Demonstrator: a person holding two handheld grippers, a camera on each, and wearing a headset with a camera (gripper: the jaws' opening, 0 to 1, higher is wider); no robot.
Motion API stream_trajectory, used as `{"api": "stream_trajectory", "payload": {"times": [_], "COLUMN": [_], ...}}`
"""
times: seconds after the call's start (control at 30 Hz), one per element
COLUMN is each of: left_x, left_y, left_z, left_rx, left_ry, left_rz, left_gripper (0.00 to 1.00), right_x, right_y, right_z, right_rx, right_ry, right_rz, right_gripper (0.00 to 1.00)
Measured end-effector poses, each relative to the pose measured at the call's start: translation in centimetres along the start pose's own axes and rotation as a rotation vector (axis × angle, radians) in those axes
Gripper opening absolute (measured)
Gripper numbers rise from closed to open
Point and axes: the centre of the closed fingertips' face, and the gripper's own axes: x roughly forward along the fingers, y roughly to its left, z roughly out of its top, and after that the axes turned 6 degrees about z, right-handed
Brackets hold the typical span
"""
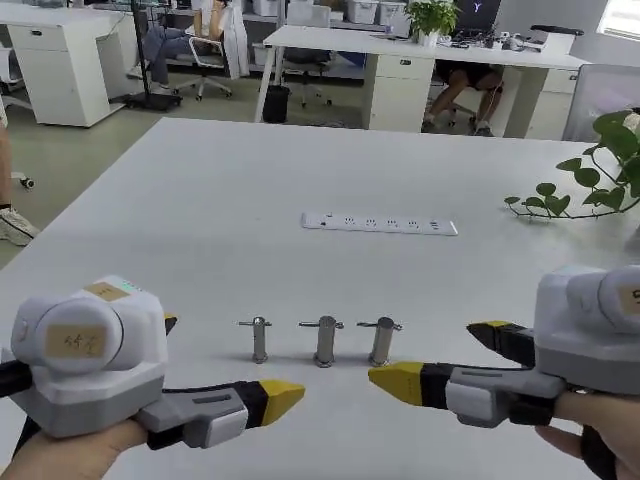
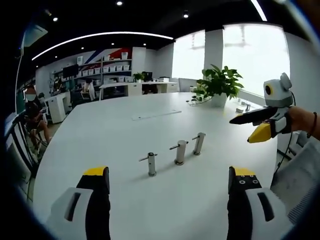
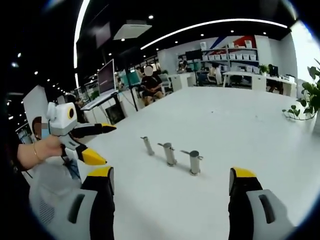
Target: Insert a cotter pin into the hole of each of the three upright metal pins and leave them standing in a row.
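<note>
Three upright metal pins stand in a row on the white table (image 1: 300, 180): the left pin (image 1: 259, 339), the middle pin (image 1: 325, 340) and the right pin (image 1: 381, 340), each with a thin cotter pin through its top. The row also appears in the left gripper view (image 2: 180, 152) and the right gripper view (image 3: 169, 153). My left gripper (image 1: 225, 365) is open, low at the left, clear of the pins. My right gripper (image 1: 445, 358) is open at the right, its near tip close beside the right pin without touching it. Neither holds anything.
A white power strip (image 1: 380, 223) lies farther back on the table. A potted plant (image 1: 600, 170) trails over the right edge. Desks, chairs and seated people are beyond the table's far edge.
</note>
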Motion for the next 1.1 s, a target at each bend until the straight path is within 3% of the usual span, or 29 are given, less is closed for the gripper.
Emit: {"api": "stream_trajectory", "payload": {"times": [0.33, 0.67, 0.83, 0.93, 1.1], "left_x": [-1.1, -2.7, -3.1, -3.4, -3.6], "left_y": [0.1, 0.3, -0.4, -0.6, -0.6], "left_z": [0.4, 0.2, -0.2, -0.4, -0.3], "left_rx": [-0.004, -0.023, -0.018, -0.006, -0.011], "left_ry": [-0.007, -0.016, -0.004, -0.006, -0.007], "left_rz": [0.012, 0.027, -0.006, -0.004, 0.000], "left_gripper": [0.99, 0.99, 0.96, 0.97, 0.97], "right_x": [-0.4, -1.4, -2.0, -2.1, -2.3], "right_y": [1.6, 2.1, 2.5, 2.6, 3.0], "right_z": [-0.2, -0.5, -0.6, -1.4, -1.6], "right_rx": [0.024, 0.028, 0.034, 0.017, 0.046], "right_ry": [-0.026, -0.032, -0.042, -0.018, -0.033], "right_rz": [-0.021, -0.054, -0.064, -0.077, -0.068], "right_gripper": [0.95, 0.94, 0.94, 0.94, 0.93]}}
